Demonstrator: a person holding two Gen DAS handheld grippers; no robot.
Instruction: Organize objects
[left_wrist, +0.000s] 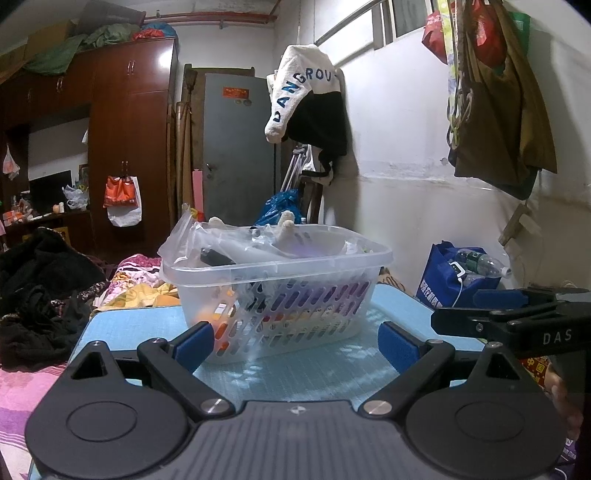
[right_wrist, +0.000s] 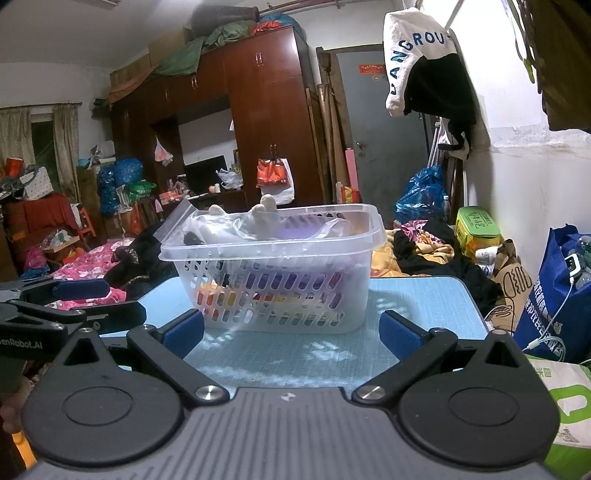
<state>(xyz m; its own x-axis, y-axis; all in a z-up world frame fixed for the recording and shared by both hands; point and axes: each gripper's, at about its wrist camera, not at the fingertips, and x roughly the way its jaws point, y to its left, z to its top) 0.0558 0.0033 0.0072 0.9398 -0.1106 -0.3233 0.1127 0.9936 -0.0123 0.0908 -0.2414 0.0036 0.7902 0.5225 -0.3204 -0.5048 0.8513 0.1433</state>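
Observation:
A clear plastic basket (left_wrist: 280, 291) with slotted walls stands on a light blue table (left_wrist: 295, 373). It holds several items: plastic bags, a white plush toy (left_wrist: 284, 225) and colourful packets low down. My left gripper (left_wrist: 295, 343) is open and empty, just in front of the basket. My right gripper (right_wrist: 291, 332) is open and empty, also just in front of the basket (right_wrist: 277, 273), with the table (right_wrist: 424, 295) beneath. Each gripper shows at the edge of the other's view: the right one (left_wrist: 517, 321), the left one (right_wrist: 66, 302).
A bed with black clothes (left_wrist: 40, 295) and patterned bedding lies left of the table. A blue shopping bag (left_wrist: 450, 280) with bottles stands to the right against the white wall. A dark wood wardrobe (right_wrist: 258, 122) and grey door (right_wrist: 384, 129) stand at the back.

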